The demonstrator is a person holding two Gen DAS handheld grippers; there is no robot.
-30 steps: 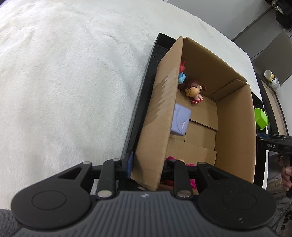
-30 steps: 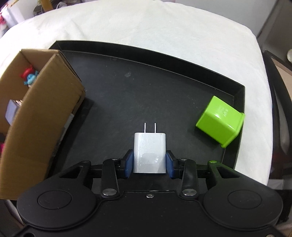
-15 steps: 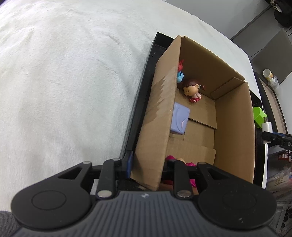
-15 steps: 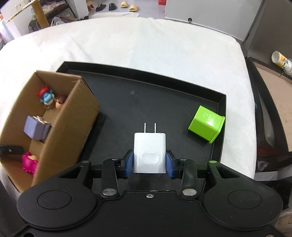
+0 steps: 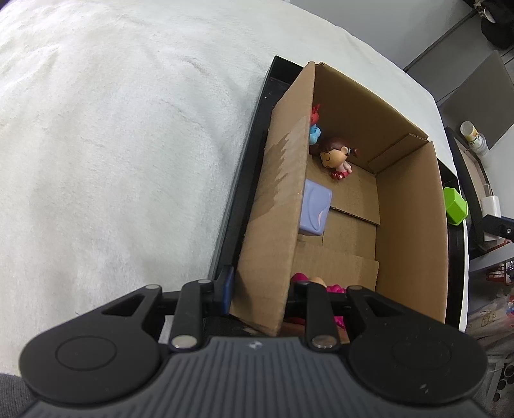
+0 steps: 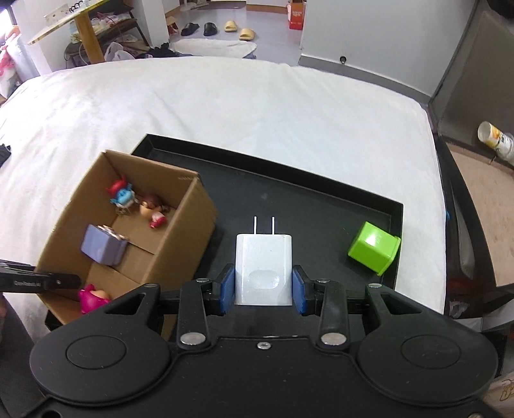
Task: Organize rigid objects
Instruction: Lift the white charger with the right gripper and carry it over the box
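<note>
Surface: a white, plush cover (image 6: 257,106) spreads over the table, carrying a black tray (image 6: 321,205). Room beyond, in the right wrist view: tiled floor with slippers (image 6: 225,28), a white mat, a wooden-legged stand at far left with bags under it. At far right a dark panel and a tan surface bearing a bottle (image 6: 494,140).

On the tray: a cardboard box (image 6: 180,244) at the left end, open-topped. Inside it, at the far end, a red-and-blue figure (image 6: 121,194) and a brown-haired doll (image 5: 335,156) lying on its side; at mid-length a lilac cube (image 6: 102,247); at the near end a pink toy (image 6: 91,297). A green cube (image 6: 374,247) lies tilted in the tray's right corner, near the rim, well apart from the box.

Left hand-held gripper (image 5: 260,289): clenched on the box's near left wall, one blue pad outside, the other finger inside beside the pink toy.

Right hand-held gripper (image 6: 263,289): grasping a white charger (image 6: 264,267) between its blue pads, prongs pointing away. The charger is held above the tray, between box and green cube. The box's right wall stands between the charger and the box interior.
</note>
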